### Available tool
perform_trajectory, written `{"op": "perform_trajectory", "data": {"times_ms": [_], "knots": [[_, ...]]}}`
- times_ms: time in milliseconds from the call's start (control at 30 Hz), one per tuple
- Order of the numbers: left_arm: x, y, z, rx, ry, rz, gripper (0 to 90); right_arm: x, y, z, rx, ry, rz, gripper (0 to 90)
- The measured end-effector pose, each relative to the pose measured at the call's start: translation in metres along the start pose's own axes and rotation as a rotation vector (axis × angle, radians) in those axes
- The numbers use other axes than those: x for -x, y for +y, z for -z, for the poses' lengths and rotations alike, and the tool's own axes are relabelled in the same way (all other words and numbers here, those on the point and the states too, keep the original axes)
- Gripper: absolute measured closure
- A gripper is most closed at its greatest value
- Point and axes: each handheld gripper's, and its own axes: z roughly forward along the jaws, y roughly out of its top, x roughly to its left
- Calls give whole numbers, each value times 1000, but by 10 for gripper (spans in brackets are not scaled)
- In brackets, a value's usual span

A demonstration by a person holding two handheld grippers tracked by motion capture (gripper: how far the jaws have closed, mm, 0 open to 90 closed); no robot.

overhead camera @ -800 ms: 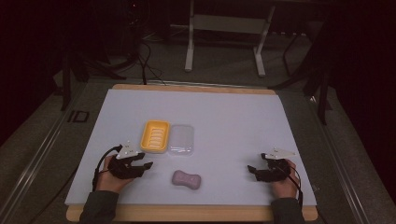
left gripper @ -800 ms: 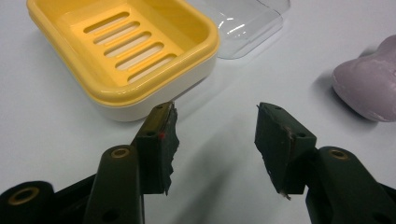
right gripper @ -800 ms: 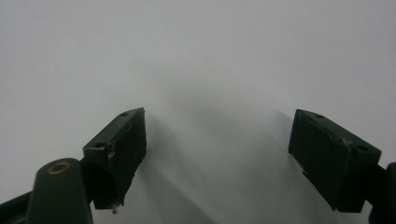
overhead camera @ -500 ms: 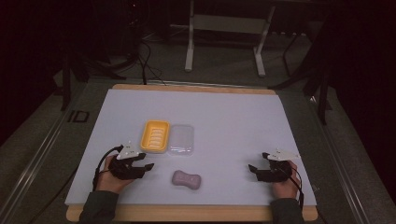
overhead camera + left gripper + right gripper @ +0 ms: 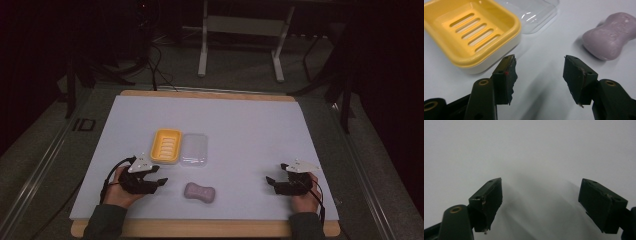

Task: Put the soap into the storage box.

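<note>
A yellow soap dish point(image 5: 166, 145) with a slotted floor sits near the table's middle, its clear lid point(image 5: 194, 149) lying right beside it. A lilac bar of soap point(image 5: 199, 192) lies nearer the front edge. My left gripper point(image 5: 159, 182) rests low at the front left, open, with nothing between its jaws. In the left gripper view the soap dish point(image 5: 471, 30) is ahead on the left, the soap point(image 5: 612, 35) ahead on the right, the clear lid point(image 5: 531, 11) beyond. My right gripper point(image 5: 271, 182) stands open over bare table at the front right; in its own view the right gripper point(image 5: 540, 195) holds nothing.
The white table top point(image 5: 240, 125) has a wooden rim; its front edge runs just below both hands. Beyond the far edge stand a metal frame point(image 5: 240, 35) and cables on a dark floor.
</note>
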Motion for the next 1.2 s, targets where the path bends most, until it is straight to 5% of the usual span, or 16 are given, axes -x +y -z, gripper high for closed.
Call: {"op": "perform_trajectory", "data": {"times_ms": [800,1200], "knots": [[19,33,-8,-42,-84,-140,432,-1,0,0,3,-3,6,184],[28,53,-15,-94,-118,-243,428,-1,0,1,10,-2,8,184]]}}
